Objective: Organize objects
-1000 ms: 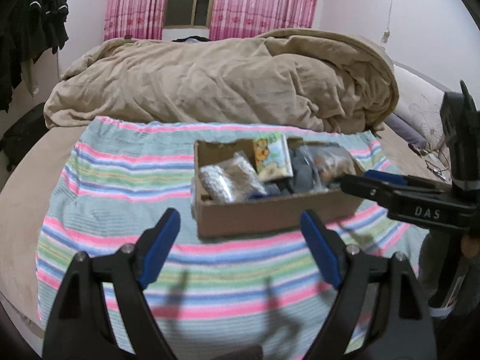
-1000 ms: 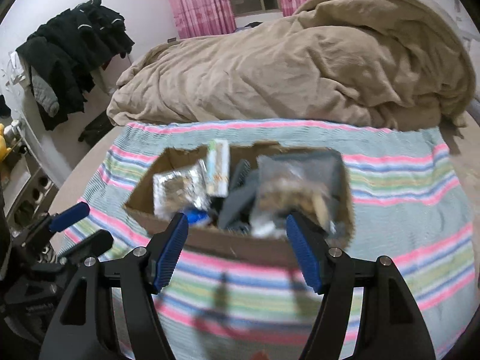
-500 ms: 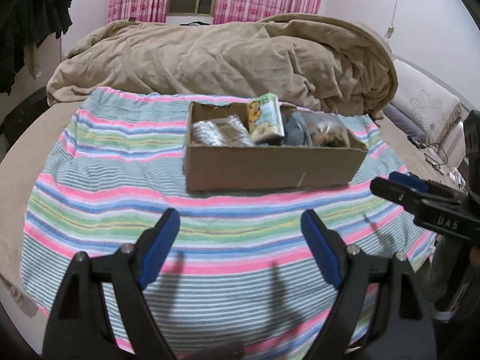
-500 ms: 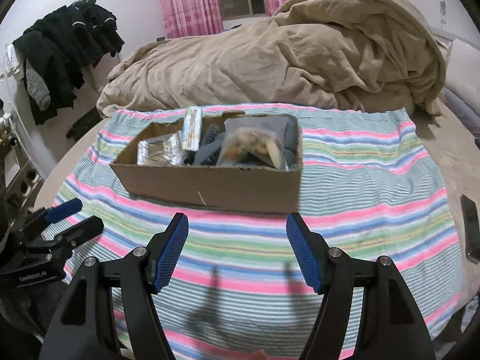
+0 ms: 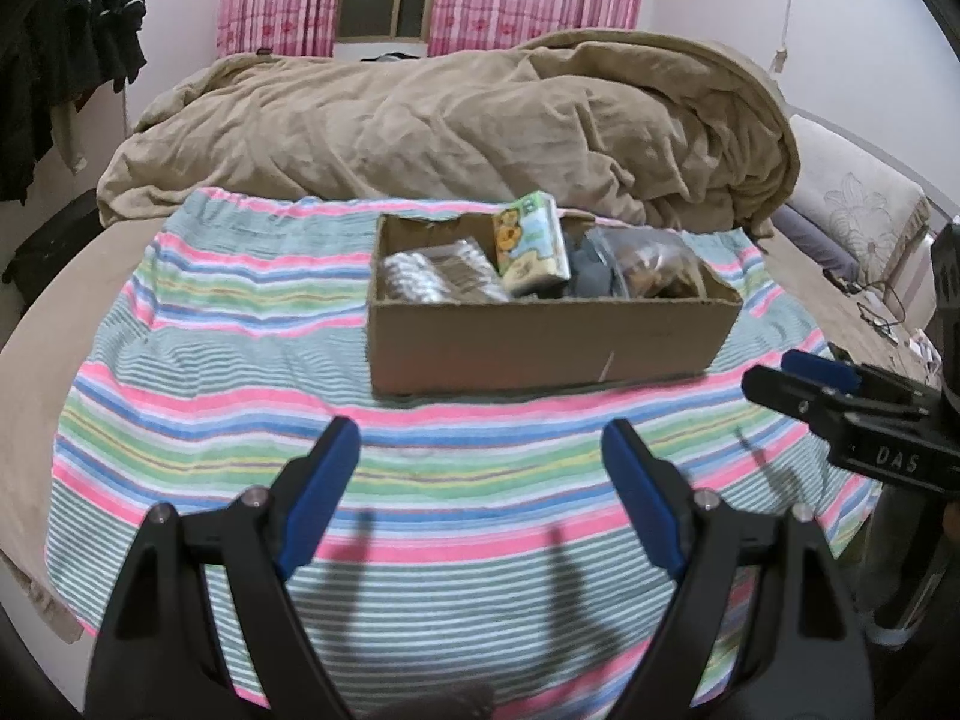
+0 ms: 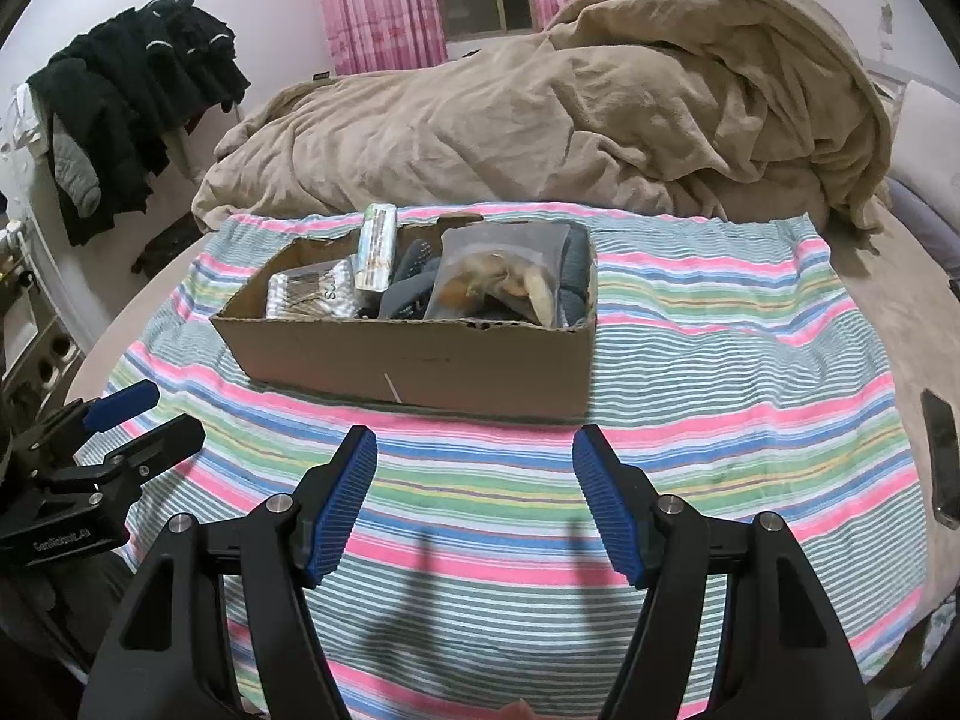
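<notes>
Two views, both sets of tongs spread wide and holding nothing.

- Left wrist view:
  - Left tongs [image 5: 480, 483] are seen released above the striped blanket [image 5: 198, 372], short of the cardboard box [image 5: 540, 345].
  - Box is placed on the blanket, on the bed, in front of the beige duvet [image 5: 456, 126].
  - Box is filled: a silvery packet [image 5: 432, 279] at its left end, a green-yellow carton [image 5: 531, 243] standing tilted near the middle, a clear bag [image 5: 654, 267] of brownish items at the right, grey fabric [image 5: 591, 279] between carton and bag.
  - Right tongs [image 5: 804, 378] are seen at the right edge, beside the box's right end, not touching it.

- Right wrist view:
  - Right tongs [image 6: 474, 504] are released over the blanket [image 6: 750, 360], near the front wall of the box [image 6: 420, 360] but apart from it.
  - Same contents are seen: packet [image 6: 312, 297], carton [image 6: 377, 249], bag [image 6: 498, 276].
  - Left tongs [image 6: 144, 414] are seen at lower left, also apart, well clear of the box.
  - Dark clothes [image 6: 132, 96] are hung at the left wall; pink curtains [image 6: 384, 6] are behind the bed.
</notes>
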A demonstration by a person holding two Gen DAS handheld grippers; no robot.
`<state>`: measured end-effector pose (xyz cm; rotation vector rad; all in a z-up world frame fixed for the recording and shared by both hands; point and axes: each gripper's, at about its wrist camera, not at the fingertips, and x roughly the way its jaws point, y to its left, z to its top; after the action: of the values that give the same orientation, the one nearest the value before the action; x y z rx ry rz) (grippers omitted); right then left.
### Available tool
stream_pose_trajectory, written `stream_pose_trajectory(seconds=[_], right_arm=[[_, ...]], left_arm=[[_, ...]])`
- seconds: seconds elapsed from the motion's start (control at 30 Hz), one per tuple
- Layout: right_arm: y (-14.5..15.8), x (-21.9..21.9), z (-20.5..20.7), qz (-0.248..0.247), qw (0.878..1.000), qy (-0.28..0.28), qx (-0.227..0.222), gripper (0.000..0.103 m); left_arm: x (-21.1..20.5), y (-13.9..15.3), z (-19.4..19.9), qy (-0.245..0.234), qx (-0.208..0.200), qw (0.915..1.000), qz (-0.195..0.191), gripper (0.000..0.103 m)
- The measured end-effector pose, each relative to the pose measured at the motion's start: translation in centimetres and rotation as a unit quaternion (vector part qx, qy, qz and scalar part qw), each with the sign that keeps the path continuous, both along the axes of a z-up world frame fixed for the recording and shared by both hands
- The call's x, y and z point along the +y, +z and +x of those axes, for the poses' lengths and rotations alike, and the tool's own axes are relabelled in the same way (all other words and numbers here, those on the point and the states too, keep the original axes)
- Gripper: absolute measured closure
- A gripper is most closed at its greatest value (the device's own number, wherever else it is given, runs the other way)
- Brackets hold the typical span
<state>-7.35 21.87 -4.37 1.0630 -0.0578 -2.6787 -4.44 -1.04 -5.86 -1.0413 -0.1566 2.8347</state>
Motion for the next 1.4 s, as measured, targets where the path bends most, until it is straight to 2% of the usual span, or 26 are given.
stream_pose_trajectory(seconds=[0.37,1.4], right_arm=[[-0.15,-0.39,-0.17,0.000,1.000,0.002,-0.001,0.032],[-0.12,-0.34,0.04,-0.003,1.000,0.003,0.002,0.032]], left_arm=[[-0.10,-0.01,0.05,0.007,0.010,0.9999,-0.012,0.018],[-0.07,0.01,0.15,0.003,0.008,0.9999,-0.007,0.018]])
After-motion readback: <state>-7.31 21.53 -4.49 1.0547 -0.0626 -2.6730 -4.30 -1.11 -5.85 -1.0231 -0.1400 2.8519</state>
